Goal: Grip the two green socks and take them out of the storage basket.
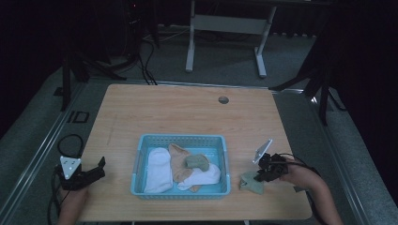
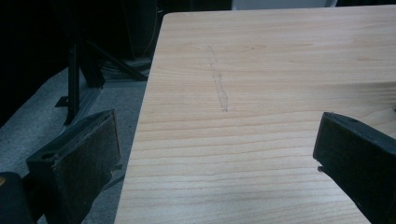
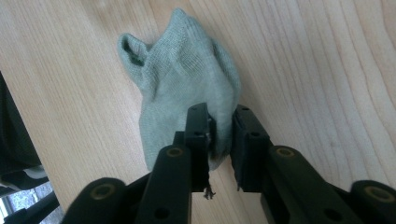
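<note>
The pale wooden worktop [image 1: 187, 112] carries a light blue slotted plastic basket [image 1: 182, 139] near the person's edge, and inside it lie a white sock [image 1: 157, 169], a tan sock [image 1: 178, 161], a second white sock [image 1: 206, 177] and a grey-green sock [image 1: 197, 162]. To the basket's right, on bare wood, rests a single sage-green knitted ankle sock [image 3: 184, 79], bunched up with its cuff opening facing away. The right gripper [image 3: 219, 128] pinches a fold of this sock near its heel end, its fingers [image 3: 198, 130] narrow around the cloth with the fabric between them. The left gripper [image 1: 91, 174] sits by the worktop's left edge, fingers [image 2: 81, 163] spread wide with nothing between them.

The step in hand looks like setting this sock down outside the basket. To do it well, the fingers should part fully before lifting, so no loose thread snags, and the sock should lie flat, clear of the basket wall.
</note>
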Demonstrator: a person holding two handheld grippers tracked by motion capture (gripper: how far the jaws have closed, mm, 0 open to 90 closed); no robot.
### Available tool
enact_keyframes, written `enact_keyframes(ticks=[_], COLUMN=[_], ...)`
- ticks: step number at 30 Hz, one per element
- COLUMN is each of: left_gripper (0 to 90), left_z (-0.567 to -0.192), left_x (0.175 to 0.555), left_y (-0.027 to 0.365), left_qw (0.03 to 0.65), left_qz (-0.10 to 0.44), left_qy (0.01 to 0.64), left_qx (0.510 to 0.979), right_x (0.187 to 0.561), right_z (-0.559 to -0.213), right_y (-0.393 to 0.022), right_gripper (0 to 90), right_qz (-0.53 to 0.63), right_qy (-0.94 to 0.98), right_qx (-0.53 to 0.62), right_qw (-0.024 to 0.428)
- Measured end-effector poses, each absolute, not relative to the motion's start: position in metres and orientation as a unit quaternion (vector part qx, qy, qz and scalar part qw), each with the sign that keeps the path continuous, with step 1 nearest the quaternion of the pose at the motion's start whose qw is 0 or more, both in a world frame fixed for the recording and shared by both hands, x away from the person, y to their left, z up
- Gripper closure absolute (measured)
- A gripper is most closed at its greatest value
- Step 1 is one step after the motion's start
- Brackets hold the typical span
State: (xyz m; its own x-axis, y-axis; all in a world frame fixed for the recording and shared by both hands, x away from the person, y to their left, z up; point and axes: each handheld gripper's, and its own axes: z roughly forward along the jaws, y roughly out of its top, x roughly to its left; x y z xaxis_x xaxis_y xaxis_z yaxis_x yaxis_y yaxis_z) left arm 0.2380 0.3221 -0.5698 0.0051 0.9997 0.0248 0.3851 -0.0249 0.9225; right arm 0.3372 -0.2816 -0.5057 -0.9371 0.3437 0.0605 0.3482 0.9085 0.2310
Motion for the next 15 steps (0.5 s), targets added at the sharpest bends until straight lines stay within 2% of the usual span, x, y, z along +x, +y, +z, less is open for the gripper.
enact_keyframes(ticks=[1, 7, 15], left_gripper=[0.3, 0.4, 0.3], left_z=[-0.570, -0.570, -0.570], left_x=[0.238, 0.238, 0.238], left_y=[0.322, 0.322, 0.322], left_qw=[0.386, 0.387, 0.386], left_qz=[0.398, 0.399, 0.399], left_qy=[0.582, 0.582, 0.582], left_qx=[0.595, 0.594, 0.594], right_x=[0.339, 0.341, 0.342], right_z=[-0.504, -0.489, -0.461], right_y=[-0.281, -0.281, -0.273], right_gripper=[70.4, 58.6, 56.2], right_qz=[-0.118, -0.118, -0.130], right_qy=[-0.976, -0.974, -0.973], right_qx=[-0.182, -0.191, -0.188], right_qw=[0.005, -0.015, -0.039])
